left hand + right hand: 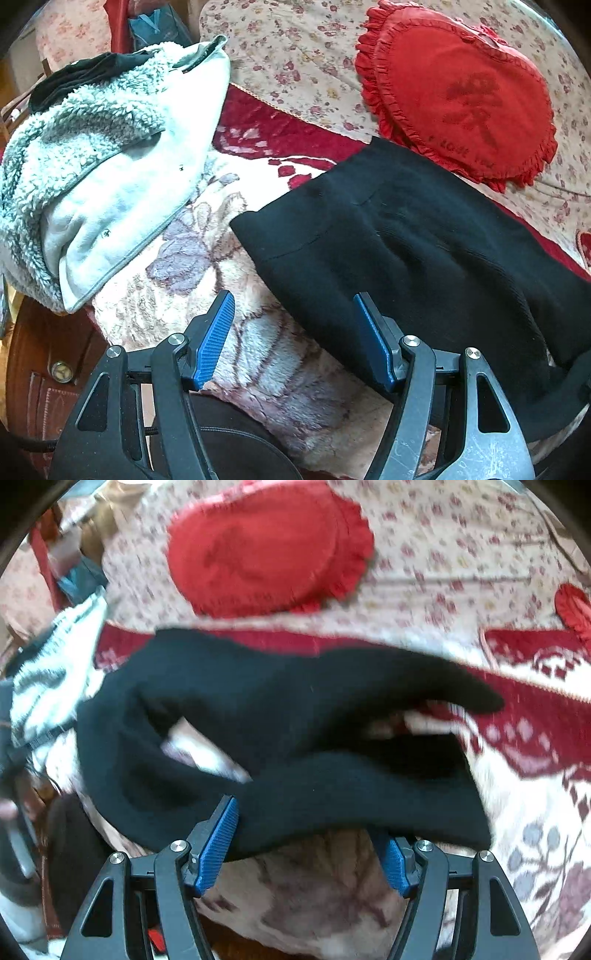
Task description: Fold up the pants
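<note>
Black pants [399, 236] lie on a floral plush blanket [207, 258] on a bed. In the left wrist view my left gripper [295, 314] is open, its blue pads wide apart at the pants' near left edge; the right pad [373, 339] lies over the cloth and nothing is gripped. In the right wrist view the pants [295, 738] lie bunched and partly doubled over, blurred by motion. My right gripper [306, 827] is open with the near edge of the pants draped between and over its pads.
A pale fleece-lined jacket [99, 166] lies to the left of the pants. A red heart-shaped cushion [461, 92] sits behind them on a flowered sheet [295, 59]; it also shows in the right wrist view [258, 546]. The wooden bed edge [44, 362] is at lower left.
</note>
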Motion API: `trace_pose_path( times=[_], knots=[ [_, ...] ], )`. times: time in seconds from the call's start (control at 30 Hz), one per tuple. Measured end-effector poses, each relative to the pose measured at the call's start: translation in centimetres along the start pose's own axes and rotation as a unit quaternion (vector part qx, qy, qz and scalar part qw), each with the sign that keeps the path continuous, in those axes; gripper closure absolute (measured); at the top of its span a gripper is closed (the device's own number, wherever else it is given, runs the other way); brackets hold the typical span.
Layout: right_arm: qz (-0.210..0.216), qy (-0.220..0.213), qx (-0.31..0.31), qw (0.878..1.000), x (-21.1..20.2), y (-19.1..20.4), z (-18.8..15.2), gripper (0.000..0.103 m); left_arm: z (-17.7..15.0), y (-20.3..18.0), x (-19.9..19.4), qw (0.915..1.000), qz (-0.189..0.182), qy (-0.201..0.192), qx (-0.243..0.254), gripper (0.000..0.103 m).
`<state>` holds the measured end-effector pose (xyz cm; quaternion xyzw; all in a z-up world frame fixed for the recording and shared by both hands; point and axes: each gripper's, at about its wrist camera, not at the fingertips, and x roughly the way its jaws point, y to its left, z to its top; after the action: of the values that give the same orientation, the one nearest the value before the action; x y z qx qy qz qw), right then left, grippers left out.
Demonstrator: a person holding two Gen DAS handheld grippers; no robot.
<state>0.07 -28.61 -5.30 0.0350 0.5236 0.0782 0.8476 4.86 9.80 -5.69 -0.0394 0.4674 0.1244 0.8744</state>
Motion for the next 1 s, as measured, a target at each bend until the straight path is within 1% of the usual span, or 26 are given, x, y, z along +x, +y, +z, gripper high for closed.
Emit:
trace_pose_path(
  times=[0.07,0.17,0.27,0.33,0.43,0.5,0.57,0.63,0.73,0.83,0.87,0.9,1.0],
  knots=[
    [-0.001,0.02,0.009,1.0,0.7,-0.7,-1.1,0.035,0.1,0.3,0.2,1.0,0.001,0.001,-0.003,0.037],
    [-0.007,0.04,0.02,0.999,1.0,-1.9,-2.6,0.035,0.3,0.6,0.4,1.0,0.004,0.002,-0.005,0.037],
    [-0.019,0.04,0.025,0.999,0.0,-2.9,-3.4,0.035,0.4,1.1,0.6,1.0,0.007,0.003,-0.005,0.037],
    [-0.026,0.026,0.027,0.999,-1.4,-3.5,-3.4,0.035,0.7,1.8,0.8,0.9999,0.006,0.007,-0.013,0.036],
    [-0.038,-0.016,0.028,0.999,-4.3,-4.2,-2.7,0.035,1.2,3.0,1.0,0.9994,0.003,0.009,-0.034,0.037],
    [-0.029,-0.051,0.028,0.998,-6.2,-4.4,-1.9,0.035,1.6,3.7,1.1,0.9989,0.0,0.01,-0.045,0.037],
    [-0.01,-0.088,0.026,0.996,-7.5,-3.8,-0.7,0.035,2.0,4.3,1.3,0.9982,-0.008,0.015,-0.058,0.037],
    [0.011,-0.11,0.025,0.994,-8.0,-3.1,0.3,0.035,2.2,4.8,1.8,0.9969,-0.018,0.024,-0.073,0.037],
    [0.048,-0.115,0.004,0.992,-6.6,-1.5,2.4,0.035,2.3,4.9,2.9,0.9958,-0.016,0.038,-0.081,0.037],
    [0.085,-0.101,-0.011,0.991,-3.4,0.2,5.0,0.035,2.3,4.5,3.8,0.9953,-0.02,0.05,-0.081,0.037],
    [0.104,-0.094,-0.022,0.99,-1.9,1.1,6.3,0.035,2.3,4.3,4.0,0.9955,-0.021,0.052,-0.077,0.037],
    [0.111,-0.09,-0.031,0.989,-0.9,1.7,7.2,0.035,2.3,4.1,4.3,0.9958,-0.019,0.054,-0.071,0.037],
    [0.111,-0.069,-0.067,0.989,2.8,3.8,10.6,0.035,2.3,4.0,4.9,0.9958,-0.017,0.059,-0.068,0.037]
  ],
)
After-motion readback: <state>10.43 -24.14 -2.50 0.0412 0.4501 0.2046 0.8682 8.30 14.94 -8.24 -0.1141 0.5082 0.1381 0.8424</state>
